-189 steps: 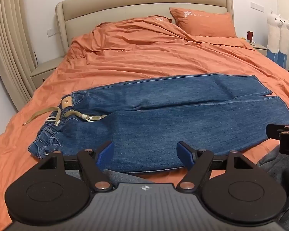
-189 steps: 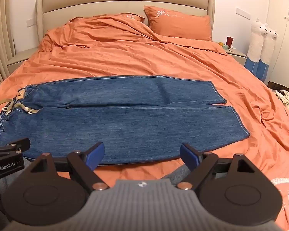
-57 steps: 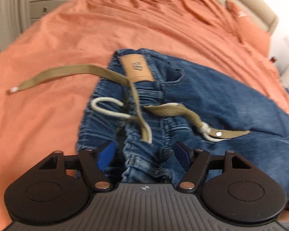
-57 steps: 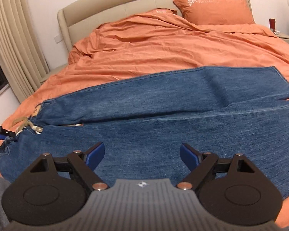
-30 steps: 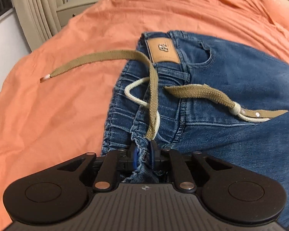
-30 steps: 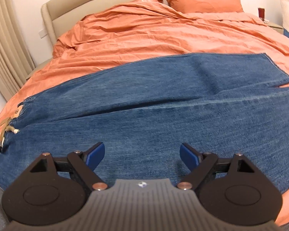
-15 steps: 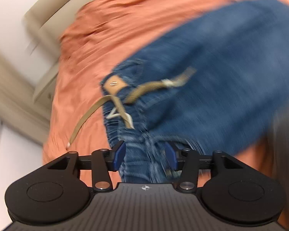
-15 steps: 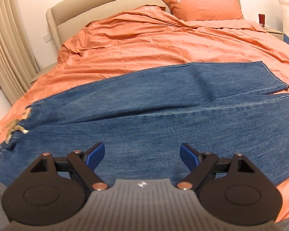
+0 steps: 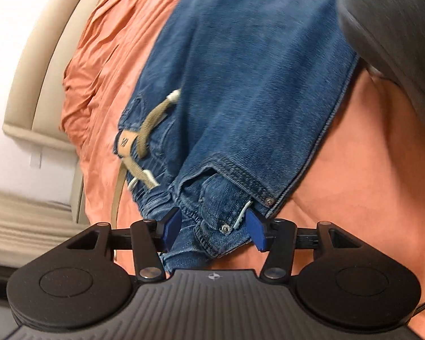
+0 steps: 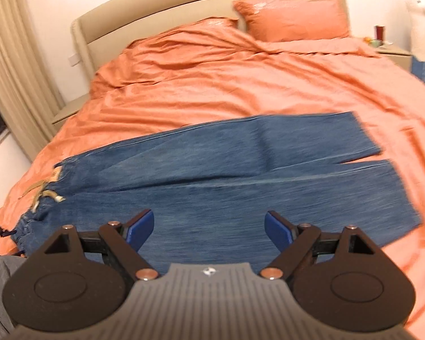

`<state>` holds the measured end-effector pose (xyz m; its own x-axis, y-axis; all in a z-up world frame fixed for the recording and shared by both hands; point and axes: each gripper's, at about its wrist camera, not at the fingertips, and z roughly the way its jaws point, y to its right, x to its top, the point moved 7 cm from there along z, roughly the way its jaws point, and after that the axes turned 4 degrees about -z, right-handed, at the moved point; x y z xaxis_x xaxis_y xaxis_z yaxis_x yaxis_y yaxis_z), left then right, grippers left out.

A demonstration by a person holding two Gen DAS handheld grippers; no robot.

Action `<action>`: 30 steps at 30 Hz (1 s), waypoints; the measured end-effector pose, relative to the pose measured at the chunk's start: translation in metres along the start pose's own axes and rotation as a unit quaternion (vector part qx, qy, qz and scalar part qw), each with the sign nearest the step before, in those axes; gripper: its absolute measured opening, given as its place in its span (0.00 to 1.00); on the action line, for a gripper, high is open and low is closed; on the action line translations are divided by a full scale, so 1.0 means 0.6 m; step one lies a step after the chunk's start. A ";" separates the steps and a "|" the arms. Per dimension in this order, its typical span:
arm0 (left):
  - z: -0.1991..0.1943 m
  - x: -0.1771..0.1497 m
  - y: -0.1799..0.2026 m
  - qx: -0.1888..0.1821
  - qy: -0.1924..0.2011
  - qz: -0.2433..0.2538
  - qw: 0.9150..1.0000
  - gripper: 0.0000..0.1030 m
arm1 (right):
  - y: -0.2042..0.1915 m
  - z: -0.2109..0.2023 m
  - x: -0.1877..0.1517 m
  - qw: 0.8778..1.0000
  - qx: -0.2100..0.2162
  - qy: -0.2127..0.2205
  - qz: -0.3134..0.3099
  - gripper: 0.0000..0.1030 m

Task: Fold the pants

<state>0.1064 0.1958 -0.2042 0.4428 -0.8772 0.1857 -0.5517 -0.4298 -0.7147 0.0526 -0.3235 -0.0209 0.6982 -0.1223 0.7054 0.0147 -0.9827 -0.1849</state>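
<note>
Blue jeans (image 10: pixel 226 175) lie flat across the orange bed (image 10: pixel 240 79), waist at the left and both legs running right. In the left wrist view the scene is rolled sideways. There the jeans (image 9: pixel 240 85) show a tan belt (image 9: pixel 150 124) and a leather patch (image 9: pixel 125 141) at the waist. My left gripper (image 9: pixel 212 228) is at the near waistband corner; its jaws are opening, with the pocket corner between the blue pads (image 9: pixel 170 226) and no clear pinch. My right gripper (image 10: pixel 208 228) hovers open above the nearer leg with nothing in it.
A beige headboard (image 10: pixel 184 5) and an orange pillow (image 10: pixel 291 19) stand at the back. There is a nightstand (image 10: pixel 393 51) at the right and curtains (image 10: pixel 2 70) at the left. The person's grey clothing (image 9: pixel 396 28) hangs over the jeans in the left wrist view.
The left gripper, shut on the waistband a second ago, has spread its jaws, rolled over and shifted along the waist to the pocket corner. The right gripper has risen, so the jeans look farther away.
</note>
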 end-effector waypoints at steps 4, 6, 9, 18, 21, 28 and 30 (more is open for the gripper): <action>-0.014 -0.009 0.011 -0.010 0.009 0.028 1.000 0.59 | 0.087 -0.054 0.024 0.999 -0.046 0.011 0.005 0.79; -0.023 -0.013 0.009 -0.022 0.014 0.035 0.999 0.60 | 0.127 -0.074 0.033 0.997 -0.069 0.012 -0.024 0.79; -0.030 -0.012 0.010 -0.062 0.008 0.032 0.998 0.81 | 0.182 -0.084 0.040 0.988 -0.122 -0.013 -0.090 0.79; -0.010 0.004 0.046 -0.042 0.014 0.121 0.992 0.82 | 0.330 -0.037 -0.002 0.958 -0.200 -0.099 -0.179 0.71; 0.005 0.003 0.056 -0.040 0.007 0.139 0.990 0.75 | 0.342 -0.013 -0.029 0.954 -0.203 -0.109 -0.191 0.57; -0.002 0.021 0.019 -0.020 -0.018 0.036 0.999 0.16 | 0.304 0.040 -0.086 0.920 -0.172 -0.128 -0.327 0.45; -0.008 0.033 -0.009 -0.013 -0.021 -0.030 0.999 0.15 | 0.295 0.056 -0.099 0.902 -0.165 -0.132 -0.376 0.44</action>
<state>0.1143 0.1797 -0.1934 0.5044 -0.8404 0.1981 -0.5410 -0.4864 -0.6861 0.0374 -0.4854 -0.1185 0.7271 0.5901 0.3508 0.3716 -0.7679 0.5217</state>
